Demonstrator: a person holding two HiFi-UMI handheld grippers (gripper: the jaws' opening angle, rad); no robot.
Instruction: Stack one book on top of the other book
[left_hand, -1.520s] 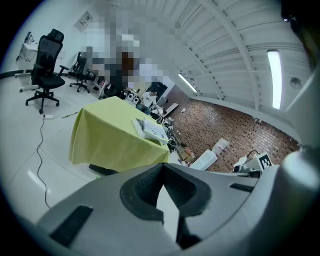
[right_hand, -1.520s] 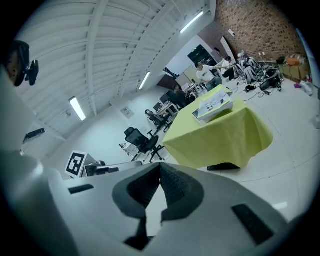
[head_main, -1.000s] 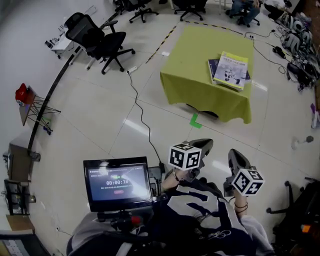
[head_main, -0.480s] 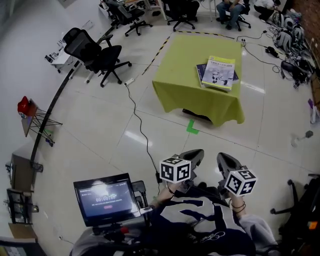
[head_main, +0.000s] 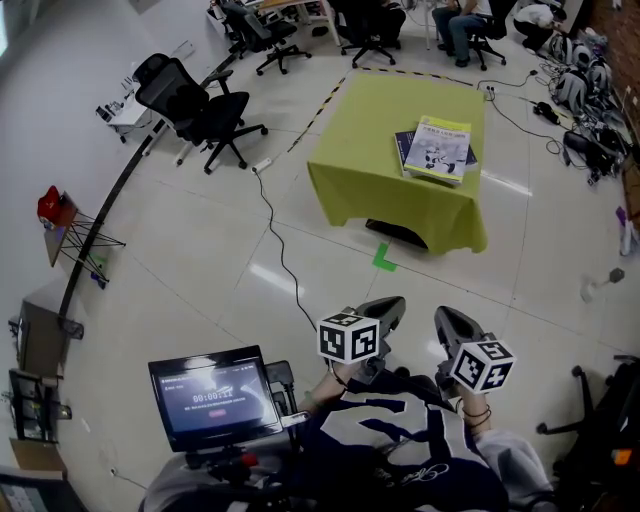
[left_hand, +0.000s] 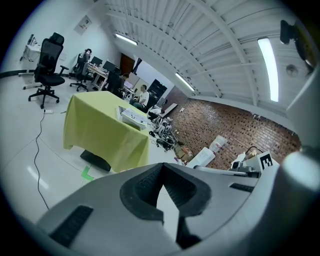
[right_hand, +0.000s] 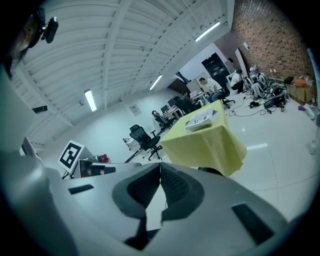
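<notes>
- the two books are over on the table (head_main: 365, 130) with the yellow-green cloth, well apart from the person holding the grippers
- the light-covered book (head_main: 438, 148) lies flat on top of the dark blue book (head_main: 403, 140). only a strip of the blue one pokes out along the left and far edges
- that stack sits on the right half of the tabletop as the head view has it, and neither gripper is anywhere near it
- left gripper (left_hand: 162, 166): the jaws are pressed together with nothing between them. it's held close in front of the person's body, tipped a bit downward and aimed roughly toward the table
- right gripper (right_hand: 160, 165): same deal, the jaws are closed tip to tip and empty. it's held just beside the left one
- the marker cubes on both grippers face up at the head camera
- a monitor (head_main: 215, 395) with a lit screen sits just to the person's left
- a black office chair (head_main: 195, 95) stands off to the left of the table
- a black cable (head_main: 280, 250) snakes across the pale tiled floor
- a green tape mark (head_main: 384, 258) is stuck on the floor just in front of the table
- people (head_main: 462, 18) sit in chairs at the far end of the room, behind the table
</notes>
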